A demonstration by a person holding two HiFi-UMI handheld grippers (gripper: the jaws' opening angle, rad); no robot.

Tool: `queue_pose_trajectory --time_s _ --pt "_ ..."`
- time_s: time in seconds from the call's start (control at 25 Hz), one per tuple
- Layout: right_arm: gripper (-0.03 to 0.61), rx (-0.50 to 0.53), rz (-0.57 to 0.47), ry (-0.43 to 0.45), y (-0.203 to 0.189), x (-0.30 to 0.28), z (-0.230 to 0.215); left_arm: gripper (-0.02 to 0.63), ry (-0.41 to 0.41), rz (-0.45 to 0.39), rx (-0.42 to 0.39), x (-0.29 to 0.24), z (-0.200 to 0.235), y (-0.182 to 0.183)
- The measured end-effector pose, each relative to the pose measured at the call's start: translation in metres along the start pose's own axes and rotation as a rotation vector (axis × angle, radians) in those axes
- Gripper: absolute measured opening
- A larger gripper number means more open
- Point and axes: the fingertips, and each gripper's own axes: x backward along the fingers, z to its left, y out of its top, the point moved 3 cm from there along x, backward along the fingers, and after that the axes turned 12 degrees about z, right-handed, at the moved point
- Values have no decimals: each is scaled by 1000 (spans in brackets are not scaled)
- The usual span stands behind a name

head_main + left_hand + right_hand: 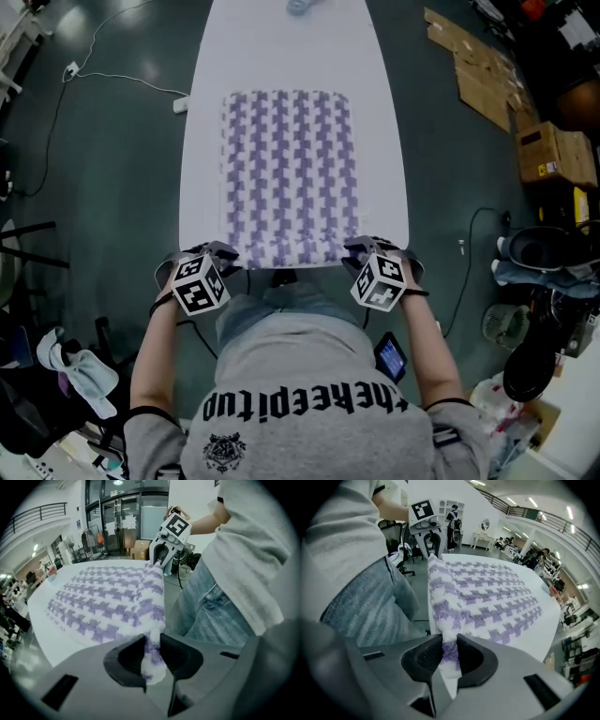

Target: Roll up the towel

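The left gripper's [151, 654] jaws stand narrowly apart and clamp a fluffy fold of the towel [289, 173] between their dark pads, with a tuft of pile poking out below them. The right gripper [449, 656] does the same at the other end: its jaws are nearly closed and pinch a bunched bit of the same cloth.

The two pinched spots are the towel's near corners, one at each end of its near edge. Between them that edge gathers into a soft raised ridge that runs from one gripper straight to the other, and each gripper view shows the opposite gripper at the far end of this ridge.

The towel is white terry with rows of stepped purple blocks — a houndstooth-like check — and its pile looks thick and loopy. Beyond the ridge it lies flat and unrolled, a rectangle with its long sides running away from the person [309, 394]. Its near edge sits at the near edge of the table [380, 187], and bare white margins show along both long edges and at the far end.

A small pale object [302, 6] lies at the table's far edge, well apart from the towel. Cardboard boxes [553, 155] stand on the floor off the table's right side.
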Motion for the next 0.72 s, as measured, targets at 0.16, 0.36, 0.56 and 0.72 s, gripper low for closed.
queue_pose_trajectory --time_s 0.16,0.36,0.56,0.72 --pt "77 -56 -22 83 0 1 3 101 -72 -20 14 -2 0 -3" --pt "86 -116 -56 103 8 9 1 110 -92 -50 34 3 0 -11" --pt "86 -150 -85 85 8 19 -12 118 -99 -95 111 14 15 -8" --pt "86 -158 -90 52 4 21 -18 118 -88 -118 137 16 20 3"
